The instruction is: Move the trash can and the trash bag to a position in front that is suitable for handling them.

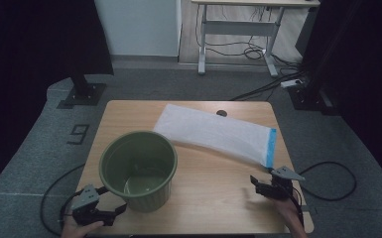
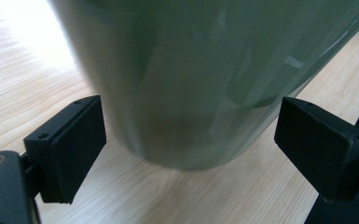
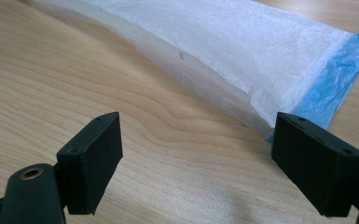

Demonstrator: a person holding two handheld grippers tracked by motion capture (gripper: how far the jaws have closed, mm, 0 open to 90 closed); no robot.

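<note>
- High view: my left tongs (image 1: 110, 204) sit at the near left edge of the counter (image 1: 218, 186), jaws wide, just beside the foot of the green bin (image 1: 138, 168). My right tongs (image 1: 268, 187) hover near the right edge, jaws wide and empty, close to the blue end of the white bag (image 1: 217, 133), which lies flat and slanted from mid-far to the right. The bin stands upright, and there is no liner in it.
- Left gripper view: the bin (image 2: 205, 79) stands just ahead of my open jaws, its base on the counter (image 2: 23, 60); neither pad touches it.
- Right gripper view: the bag (image 3: 242, 56) lies ahead, its blue edge (image 3: 335, 88) just beyond the right-hand jaw; bare counter lies between the jaws, and the pads grip nothing.
- I judge this to be the approach, with nothing grasped yet. Next I should bring the right tongs onto the bag's blue edge and pinch the thin film cleanly off the wood, while the left steadies the bin.
</note>
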